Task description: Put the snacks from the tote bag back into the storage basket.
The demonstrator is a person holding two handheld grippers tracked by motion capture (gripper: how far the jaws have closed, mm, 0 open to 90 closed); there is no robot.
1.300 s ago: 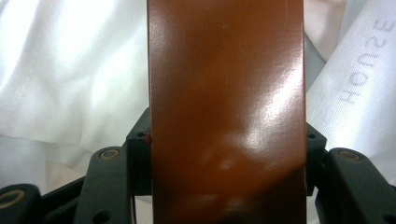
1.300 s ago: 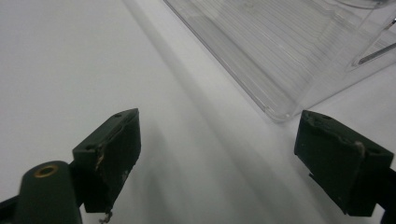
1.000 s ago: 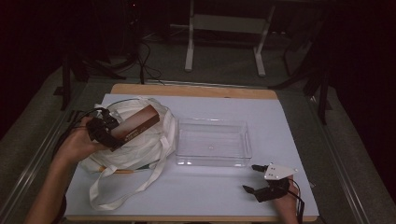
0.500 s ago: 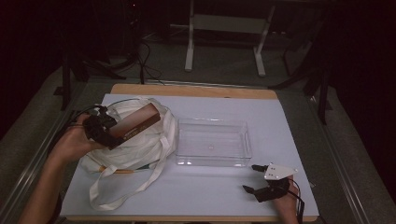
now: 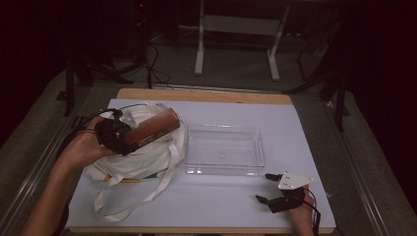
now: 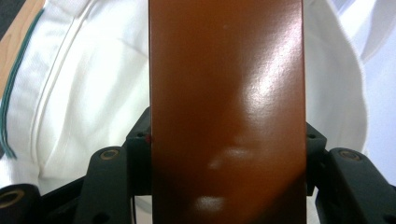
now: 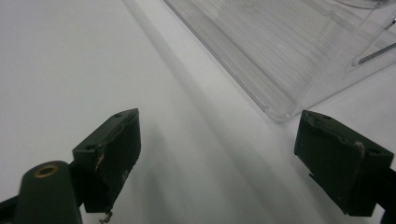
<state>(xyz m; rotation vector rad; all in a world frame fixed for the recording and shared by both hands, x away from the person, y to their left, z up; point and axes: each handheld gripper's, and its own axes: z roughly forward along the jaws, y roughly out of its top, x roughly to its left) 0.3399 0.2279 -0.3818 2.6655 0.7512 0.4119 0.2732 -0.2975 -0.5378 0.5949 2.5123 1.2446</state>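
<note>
High view: left tongs (image 5: 129,142) pinch 1 brown box (image 5: 153,128) over 1 bag (image 5: 147,157); right tongs (image 5: 263,188) spread.

No legible text or labels.

In the middle of the frame the clear tray (image 5: 223,150) sits open at the top, nothing in it — a gripper could come down into it freely. To its left, the white bag (image 5: 142,157) bulks up touching the tray's left wall, with its straps spilling toward the lower left. The box (image 5: 152,129) held over the bag blocks that side. Bare table (image 5: 216,201) runs along the lower middle — open passage between bag straps and the right gripper (image 5: 263,188).
</note>
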